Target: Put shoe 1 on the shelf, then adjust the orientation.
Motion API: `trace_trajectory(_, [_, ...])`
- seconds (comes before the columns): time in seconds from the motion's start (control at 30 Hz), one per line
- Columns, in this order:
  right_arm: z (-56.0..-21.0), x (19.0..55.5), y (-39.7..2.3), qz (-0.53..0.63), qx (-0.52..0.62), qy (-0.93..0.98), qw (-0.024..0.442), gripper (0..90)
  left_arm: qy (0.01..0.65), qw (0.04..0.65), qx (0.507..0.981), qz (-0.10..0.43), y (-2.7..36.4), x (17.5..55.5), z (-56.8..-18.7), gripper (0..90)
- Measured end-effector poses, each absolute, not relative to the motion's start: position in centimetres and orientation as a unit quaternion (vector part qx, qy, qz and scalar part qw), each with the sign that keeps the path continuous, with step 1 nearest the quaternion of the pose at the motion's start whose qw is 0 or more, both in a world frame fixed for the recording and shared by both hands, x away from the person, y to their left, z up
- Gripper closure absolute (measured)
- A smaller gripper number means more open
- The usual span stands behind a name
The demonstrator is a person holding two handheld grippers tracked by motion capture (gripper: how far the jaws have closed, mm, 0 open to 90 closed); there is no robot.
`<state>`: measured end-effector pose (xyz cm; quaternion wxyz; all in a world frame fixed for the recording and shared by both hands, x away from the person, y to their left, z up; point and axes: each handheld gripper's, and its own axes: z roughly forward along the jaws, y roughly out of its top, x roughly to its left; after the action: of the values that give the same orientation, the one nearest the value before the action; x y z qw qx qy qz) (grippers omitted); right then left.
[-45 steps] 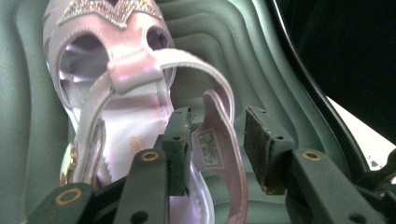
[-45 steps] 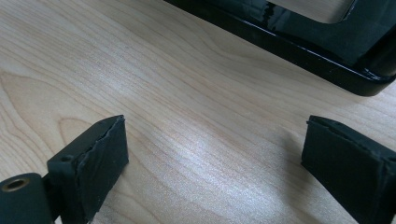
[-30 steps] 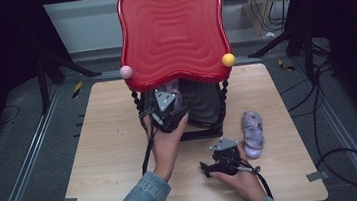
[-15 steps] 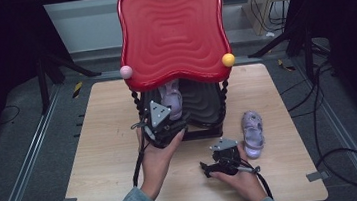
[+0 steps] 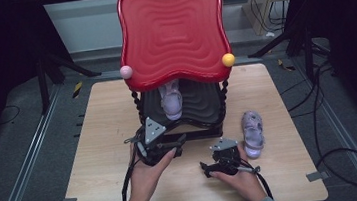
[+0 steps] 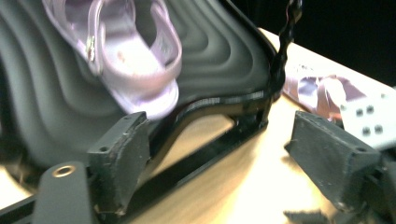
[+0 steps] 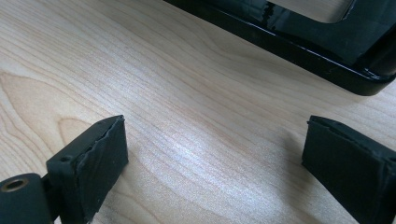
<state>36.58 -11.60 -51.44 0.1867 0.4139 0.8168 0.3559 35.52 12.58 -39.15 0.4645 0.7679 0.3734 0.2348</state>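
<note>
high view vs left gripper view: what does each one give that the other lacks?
High view alone: the red top shelf, its pink ball and yellow ball, both hands, the right gripper. Left gripper view alone: the left gripper jaws close up, apart, nothing between them, having just been opening. Both: one sandal on the black lower shelf, a second sandal on the table.

You have a glossy red top shelf (image 5: 171, 31) with rippled concentric ridges, a pink ball (image 5: 126, 72) at one corner and a yellow ball (image 5: 228, 59) at the other. The lower shelf (image 5: 202, 103) is black with the same ripples. Both sandals (image 5: 172, 98) (image 5: 253, 133) are pale lilac. The table (image 5: 95, 139) is light wood grain; your grippers (image 5: 158, 145) (image 5: 220, 162) are black with grey plates.
</note>
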Motion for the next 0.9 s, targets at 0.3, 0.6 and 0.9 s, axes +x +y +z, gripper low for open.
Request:
trace_trajectory(0.3, [-50.7,36.0,-11.6,0.352,0.415,0.819,0.181,15.0,0.425,0.454,0.75,0.226,17.6,34.6,-42.7,12.9])
trace_trajectory(0.6, [-45.1,34.6,-13.9,0.338,0.427,0.81,0.22,35.3,0.49,0.432,0.716,0.247,22.9,35.4,-45.5,12.5])
trace_trajectory(0.9, [-40.0,34.8,-19.7,0.308,0.478,0.78,0.263,47.2,0.528,0.398,0.709,0.246,25.2,36.1,-47.6,13.4])
